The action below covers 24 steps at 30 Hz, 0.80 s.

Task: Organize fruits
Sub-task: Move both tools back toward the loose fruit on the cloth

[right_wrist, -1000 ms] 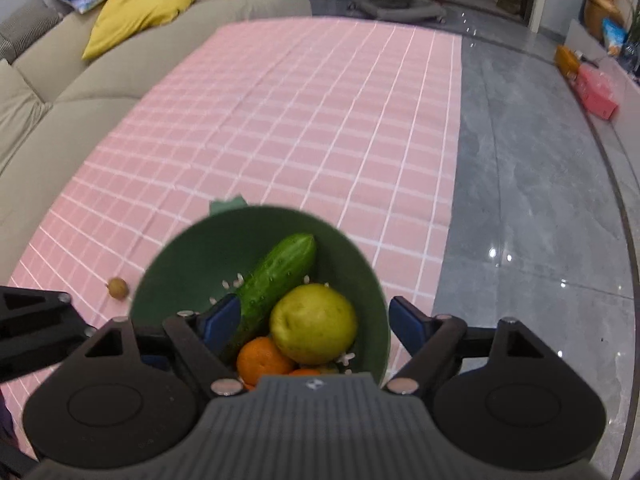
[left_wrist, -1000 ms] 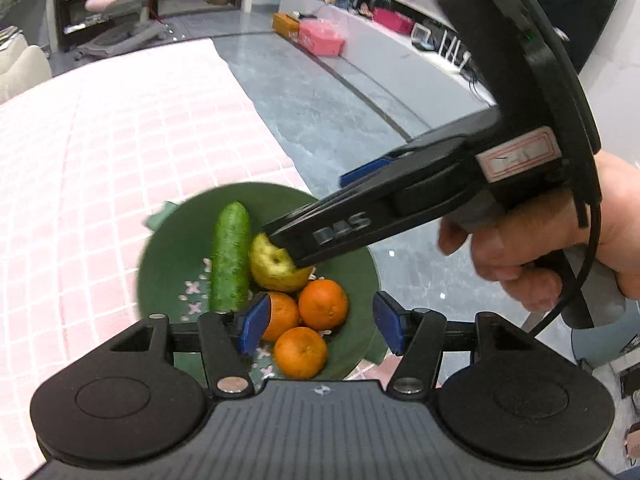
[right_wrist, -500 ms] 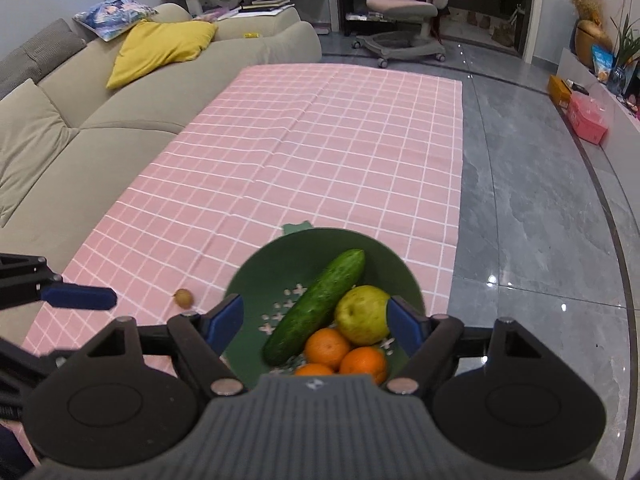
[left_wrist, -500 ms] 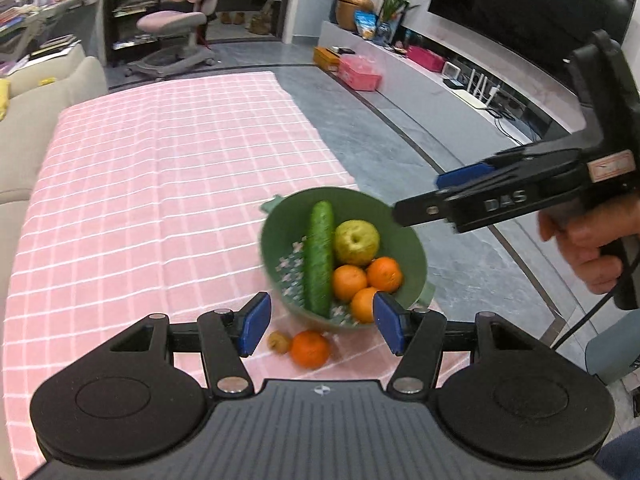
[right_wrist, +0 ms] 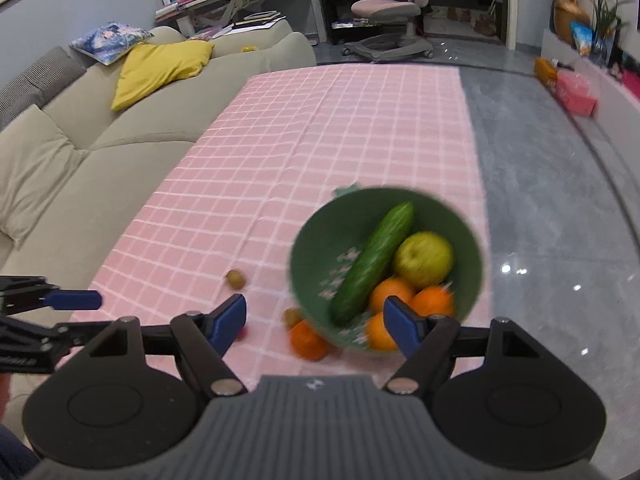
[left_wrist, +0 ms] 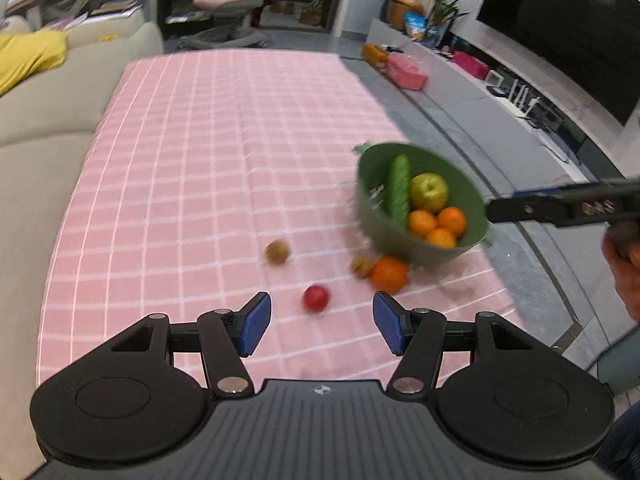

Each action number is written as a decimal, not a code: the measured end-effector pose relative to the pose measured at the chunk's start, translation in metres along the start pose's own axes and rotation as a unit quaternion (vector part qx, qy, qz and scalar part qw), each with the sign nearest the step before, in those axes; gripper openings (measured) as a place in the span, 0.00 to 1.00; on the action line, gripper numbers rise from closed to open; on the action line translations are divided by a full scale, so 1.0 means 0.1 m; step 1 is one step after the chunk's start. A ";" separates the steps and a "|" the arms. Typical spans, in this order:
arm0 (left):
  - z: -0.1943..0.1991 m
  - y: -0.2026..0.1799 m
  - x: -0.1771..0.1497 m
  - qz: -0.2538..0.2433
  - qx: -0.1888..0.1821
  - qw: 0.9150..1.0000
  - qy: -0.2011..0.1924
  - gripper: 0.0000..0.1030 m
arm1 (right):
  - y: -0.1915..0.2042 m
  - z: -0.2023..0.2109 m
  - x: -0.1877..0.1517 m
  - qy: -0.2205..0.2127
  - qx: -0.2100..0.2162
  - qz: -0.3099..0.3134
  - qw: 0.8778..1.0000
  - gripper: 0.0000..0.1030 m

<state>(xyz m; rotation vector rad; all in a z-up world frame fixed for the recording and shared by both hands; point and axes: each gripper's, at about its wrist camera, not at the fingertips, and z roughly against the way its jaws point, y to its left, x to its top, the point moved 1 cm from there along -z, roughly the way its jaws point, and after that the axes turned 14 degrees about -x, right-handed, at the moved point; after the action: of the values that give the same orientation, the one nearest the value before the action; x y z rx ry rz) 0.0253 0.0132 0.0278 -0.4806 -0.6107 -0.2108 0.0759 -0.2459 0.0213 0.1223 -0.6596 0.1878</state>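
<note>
We see the green bowl (left_wrist: 420,240) at two o'clock on the pink cloth (left_wrist: 200,160), with loose fruit: an orange (left_wrist: 390,275), a red fruit (left_wrist: 316,298), two brown ones. Our left gripper (left_wrist: 322,322) is released, empty; our right gripper (right_wrist: 314,322) is closing on nothing.

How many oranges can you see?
4. Three oranges sit in the green bowl: one, one, one. The fourth orange lies on the pink cloth beside the bowl. More could hide underneath.
</note>
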 end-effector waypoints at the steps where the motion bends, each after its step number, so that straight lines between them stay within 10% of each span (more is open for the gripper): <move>1: -0.02 0.07 -0.04 0.005 0.002 1.000 0.001 0.67 | 0.04 -0.02 -0.07 0.001 0.005 -0.005 1.000 0.70; 24: -0.65 0.60 -0.12 0.006 0.012 1.000 0.002 0.67 | 0.43 -1.07 -0.73 0.036 -0.050 -0.105 0.993 0.67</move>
<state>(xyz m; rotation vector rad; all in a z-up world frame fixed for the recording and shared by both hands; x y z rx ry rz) 0.0675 0.0338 -0.0474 -0.4609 -0.6061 -0.1926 0.0742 -0.1952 -0.1051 0.0872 -0.5789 -0.0432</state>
